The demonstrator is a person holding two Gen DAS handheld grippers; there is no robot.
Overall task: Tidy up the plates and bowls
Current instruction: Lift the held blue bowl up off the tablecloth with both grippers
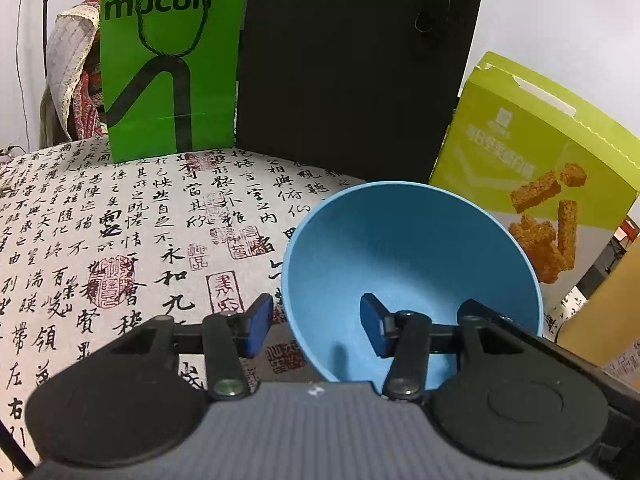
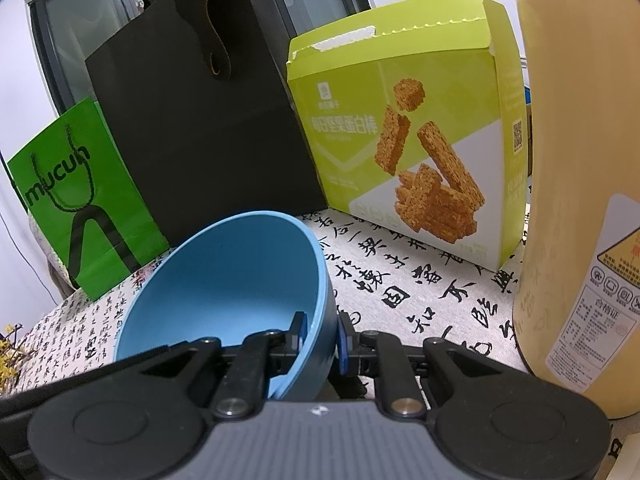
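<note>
A: Left side?
B: Green bag [image 1: 168,60], then black bag [image 1: 352,68], on the calligraphy cloth [image 1: 100,220]. Left gripper [image 1: 316,326]: jaws apart, straddling the blue bowl [image 1: 408,248] wall, pads clear of it.
A: Right side?
B: Right gripper [image 2: 322,336] clamped on the bowl's rim; bowl tilted. Snack box [image 2: 400,120] behind, yellow container [image 2: 580,160] far right.

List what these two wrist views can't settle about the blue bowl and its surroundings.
- Blue bowl base: hidden in the left wrist view by the left gripper, in the right wrist view by the right gripper; resting or lifted, unclear.
- Other plates or bowls: none in frame.
- Yellow container: top cut off by the frame edge.
- Black bag contents: hidden by its walls.
</note>
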